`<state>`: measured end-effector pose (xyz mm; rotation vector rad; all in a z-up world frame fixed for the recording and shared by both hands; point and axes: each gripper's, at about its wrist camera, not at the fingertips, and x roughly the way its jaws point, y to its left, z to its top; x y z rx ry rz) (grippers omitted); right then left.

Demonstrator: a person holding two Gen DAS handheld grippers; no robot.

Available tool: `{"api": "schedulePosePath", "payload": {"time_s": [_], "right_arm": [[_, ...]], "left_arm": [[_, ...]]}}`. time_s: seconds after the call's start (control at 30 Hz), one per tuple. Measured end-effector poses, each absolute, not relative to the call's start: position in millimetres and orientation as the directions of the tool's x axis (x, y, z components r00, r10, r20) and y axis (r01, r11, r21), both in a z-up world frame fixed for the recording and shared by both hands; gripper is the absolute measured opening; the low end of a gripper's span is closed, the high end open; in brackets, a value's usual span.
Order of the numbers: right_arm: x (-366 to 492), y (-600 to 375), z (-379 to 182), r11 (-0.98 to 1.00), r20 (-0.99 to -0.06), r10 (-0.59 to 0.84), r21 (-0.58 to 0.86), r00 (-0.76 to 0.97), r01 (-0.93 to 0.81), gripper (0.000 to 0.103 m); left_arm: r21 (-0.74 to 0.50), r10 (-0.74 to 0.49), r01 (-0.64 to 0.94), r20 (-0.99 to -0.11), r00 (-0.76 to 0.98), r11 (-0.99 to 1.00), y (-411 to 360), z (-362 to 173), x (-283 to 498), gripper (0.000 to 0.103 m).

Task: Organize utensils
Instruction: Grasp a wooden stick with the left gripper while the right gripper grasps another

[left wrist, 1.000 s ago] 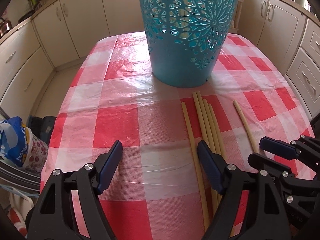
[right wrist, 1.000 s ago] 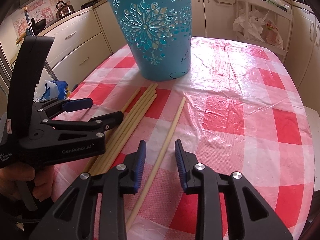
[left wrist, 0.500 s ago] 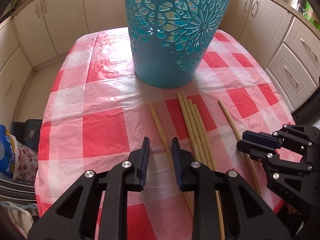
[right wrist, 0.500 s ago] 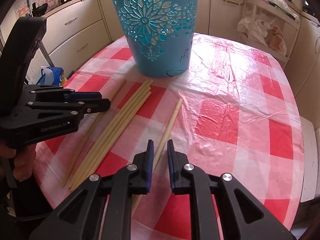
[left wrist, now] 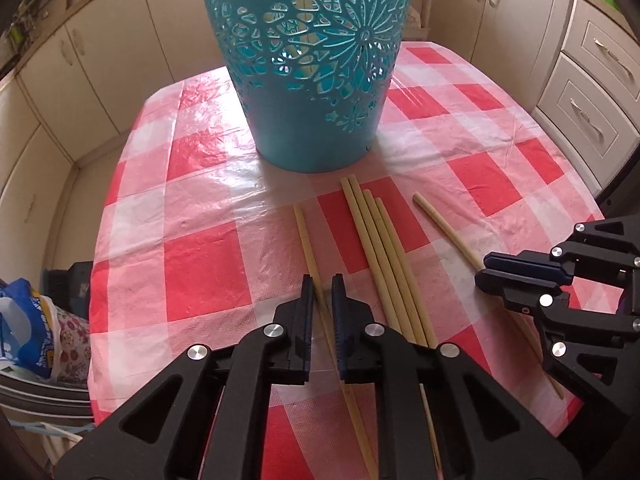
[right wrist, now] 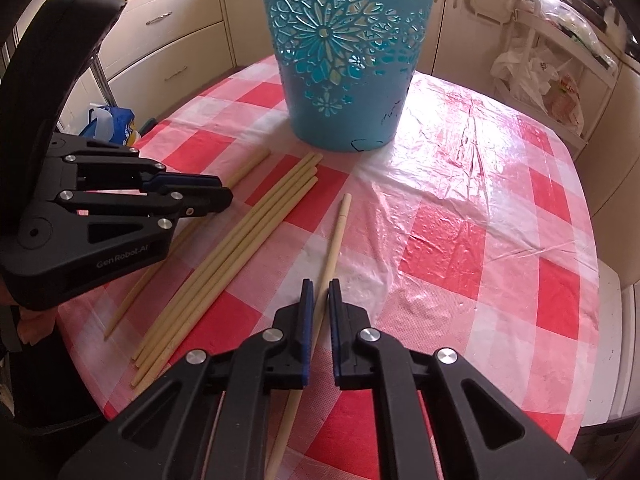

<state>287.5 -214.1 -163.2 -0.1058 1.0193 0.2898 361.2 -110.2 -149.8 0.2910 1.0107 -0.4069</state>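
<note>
A tall teal cut-out basket [left wrist: 312, 100] [right wrist: 344, 80] stands at the back of the red-and-white checked table [left wrist: 200, 264]. In front of it lie pale wooden chopsticks: a single one on the left [left wrist: 304, 236] [right wrist: 248, 168], a bundle of several in the middle [left wrist: 380, 248] [right wrist: 256, 224], and a single one on the right [left wrist: 444, 228] [right wrist: 338, 232]. My left gripper [left wrist: 322, 280] [right wrist: 224, 196] is shut on the left single chopstick. My right gripper [right wrist: 319, 284] [left wrist: 486, 270] is shut on the right single chopstick. Both sticks still lie along the cloth.
Cream kitchen cupboards ring the table. A blue bag [left wrist: 24, 328] sits low beyond the table's left edge. A rack with white plastic bags [right wrist: 532, 76] stands at the back right. The table's near edge runs just under both grippers.
Both grippers' jaws closed from wide apart onto their chopsticks, the left onto the left single stick and the right onto the right single stick. Both views rolled slightly.
</note>
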Motion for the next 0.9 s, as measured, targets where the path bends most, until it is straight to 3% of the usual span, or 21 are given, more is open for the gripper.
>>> {"api": "schedulePosePath", "payload": {"time_s": [0.6, 0.9], "right_arm": [[285, -218, -166, 0.963, -0.837, 0.181, 0.045, 0.517, -0.265, 0.006], [278, -228, -160, 0.964, -0.760, 0.258, 0.162, 0.597, -0.210, 0.006]], "left_arm": [[0.100, -0.165, 0.439, -0.834, 0.527, 0.893, -109, -151, 354, 0.006], [0.030, -0.237, 0.418, -0.786, 0.571, 0.908, -95, -138, 348, 0.004]]}}
